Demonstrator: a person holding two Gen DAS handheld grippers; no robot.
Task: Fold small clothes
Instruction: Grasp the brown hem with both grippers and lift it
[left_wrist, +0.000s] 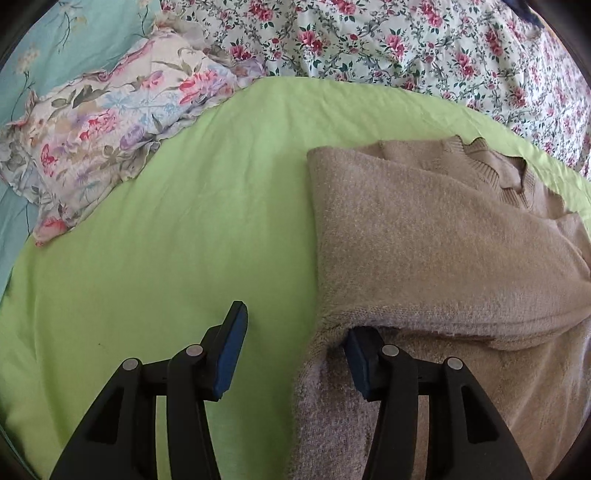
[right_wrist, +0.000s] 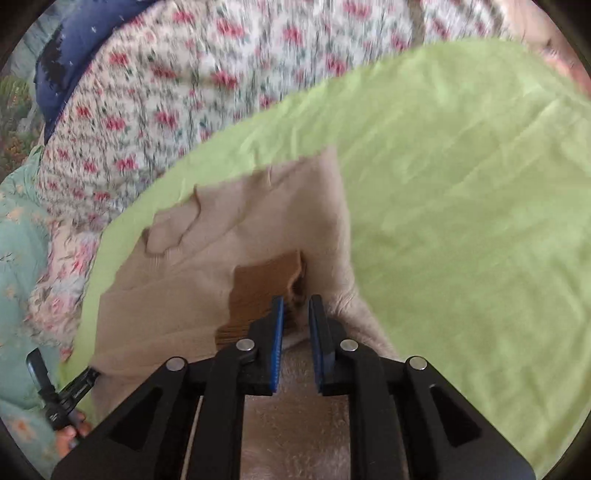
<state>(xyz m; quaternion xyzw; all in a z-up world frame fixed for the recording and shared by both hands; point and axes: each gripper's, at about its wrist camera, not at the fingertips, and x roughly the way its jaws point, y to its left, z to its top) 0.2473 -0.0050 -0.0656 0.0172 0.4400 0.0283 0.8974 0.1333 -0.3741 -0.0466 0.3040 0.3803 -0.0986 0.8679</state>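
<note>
A beige knit sweater (left_wrist: 424, 236) lies partly folded on the green sheet (left_wrist: 184, 221), its ribbed collar (left_wrist: 509, 173) at the far side. My left gripper (left_wrist: 295, 347) stands open at the sweater's near left corner. Its left finger hangs over bare sheet, and its right finger is tucked under a folded edge. In the right wrist view the sweater (right_wrist: 221, 240) spreads ahead, with a brown ribbed cuff (right_wrist: 266, 284) lying on it. My right gripper (right_wrist: 295, 306) hovers right at that cuff, jaws a narrow gap apart and not pressing on it.
A floral pillow (left_wrist: 103, 136) lies at the sheet's far left, over a teal cover (left_wrist: 74, 33). A flowered quilt (left_wrist: 406, 44) borders the far side. In the right wrist view, a hand (right_wrist: 70, 432) holds the left gripper (right_wrist: 64, 365) at the lower left. Green sheet (right_wrist: 480, 221) stretches to the right.
</note>
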